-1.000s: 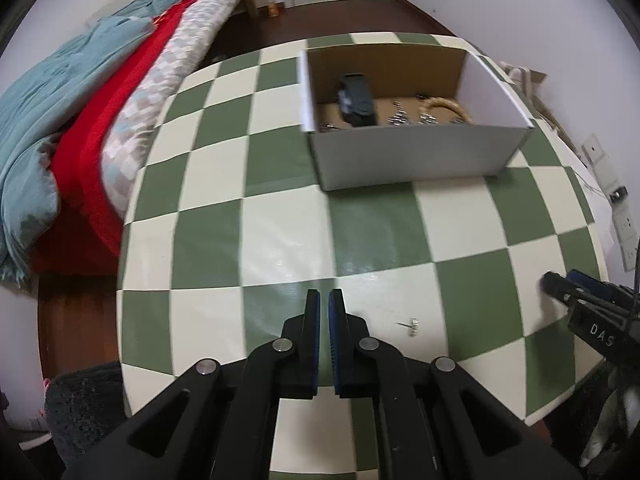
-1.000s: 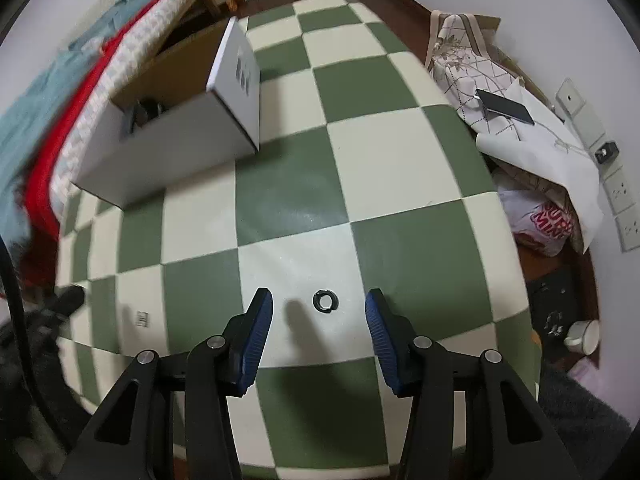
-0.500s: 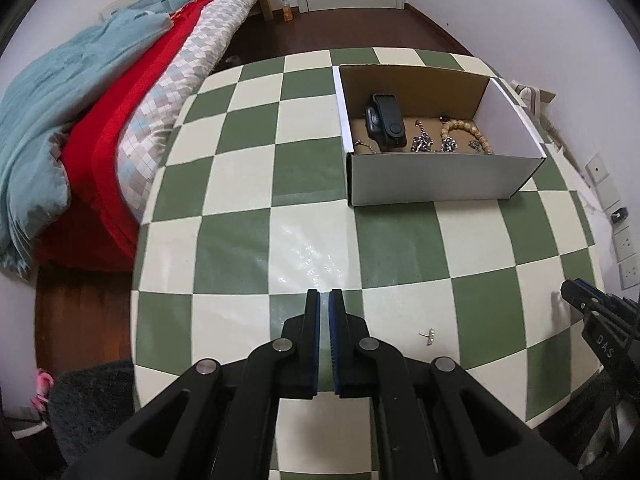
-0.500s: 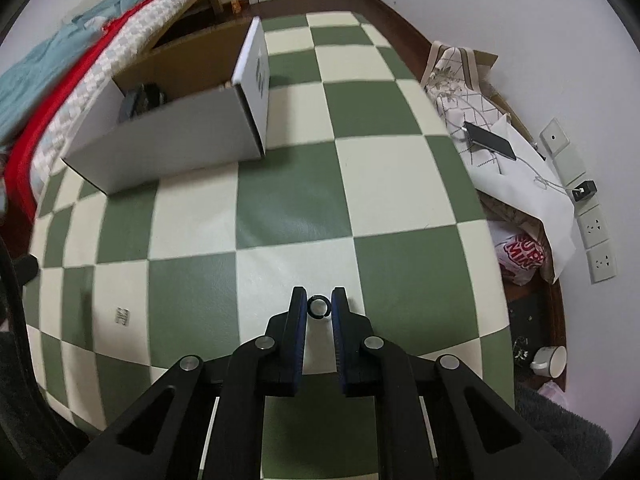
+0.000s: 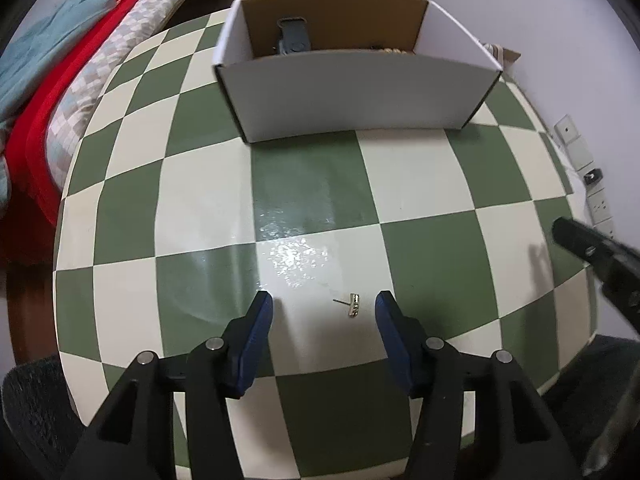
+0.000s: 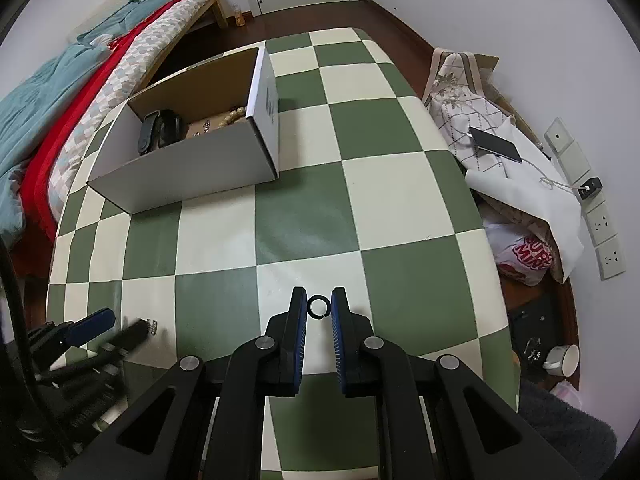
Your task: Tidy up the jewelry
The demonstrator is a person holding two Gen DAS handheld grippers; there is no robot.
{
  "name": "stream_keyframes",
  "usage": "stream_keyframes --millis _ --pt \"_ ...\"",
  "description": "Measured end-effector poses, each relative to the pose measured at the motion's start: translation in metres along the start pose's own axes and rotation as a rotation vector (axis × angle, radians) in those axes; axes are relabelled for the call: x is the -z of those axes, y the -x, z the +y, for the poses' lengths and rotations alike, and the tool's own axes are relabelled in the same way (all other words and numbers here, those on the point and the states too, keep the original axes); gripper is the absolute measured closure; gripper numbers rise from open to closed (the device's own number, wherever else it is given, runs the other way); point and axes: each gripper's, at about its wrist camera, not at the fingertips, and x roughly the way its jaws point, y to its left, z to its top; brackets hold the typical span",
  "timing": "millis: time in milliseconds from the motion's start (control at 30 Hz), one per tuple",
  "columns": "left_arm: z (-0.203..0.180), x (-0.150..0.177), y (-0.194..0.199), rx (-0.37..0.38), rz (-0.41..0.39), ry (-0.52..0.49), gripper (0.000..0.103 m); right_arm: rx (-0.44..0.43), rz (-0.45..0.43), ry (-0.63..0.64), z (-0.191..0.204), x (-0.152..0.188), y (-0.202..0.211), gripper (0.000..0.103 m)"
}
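A small gold stud earring (image 5: 353, 305) lies on the green-and-cream checked table (image 5: 312, 184), between the open fingers of my left gripper (image 5: 324, 304); it also shows in the right wrist view (image 6: 152, 323). My right gripper (image 6: 319, 306) is shut on a small dark ring (image 6: 319, 306), held above the table. A white cardboard box (image 5: 352, 92) stands at the far side and holds a dark case (image 6: 160, 133), a bead bracelet (image 6: 230, 117) and silver pieces. My left gripper (image 6: 114, 326) appears at the lower left of the right wrist view.
A bed with red and teal covers (image 6: 60, 92) runs along the table's left. Bags, a phone (image 6: 495, 144) and white cloth sit off the right edge, with wall sockets (image 6: 600, 220) behind. A cup (image 6: 564, 358) stands on the floor.
My left gripper has opened and moved down over the earring. My right gripper closed on the ring and has lifted it off the table.
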Motion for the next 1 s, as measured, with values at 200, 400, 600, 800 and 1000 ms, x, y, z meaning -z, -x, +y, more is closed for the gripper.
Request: stream_keyframes --millis 200,400,600,800,1000 --pt "-0.015 0.006 -0.004 -0.020 -0.026 -0.054 0.061 0.011 -0.001 -0.020 -0.009 -0.003 -0.001 0.090" --pt "-0.025 0.007 -0.002 0.002 -0.044 -0.083 0.098 0.018 0.002 -0.029 -0.014 -0.003 -0.003 0.090" --pt "-0.015 0.004 0.012 0.021 -0.070 -0.039 0.102 0.017 -0.014 -0.027 -0.012 -0.007 0.003 0.090" --pt "0.027 -0.005 0.042 0.057 -0.117 0.059 0.102 0.006 -0.033 -0.037 -0.013 -0.010 0.011 0.090" --pt "0.050 -0.007 0.053 0.068 -0.128 0.099 0.102 -0.003 -0.036 -0.045 -0.013 -0.010 0.013 0.090"
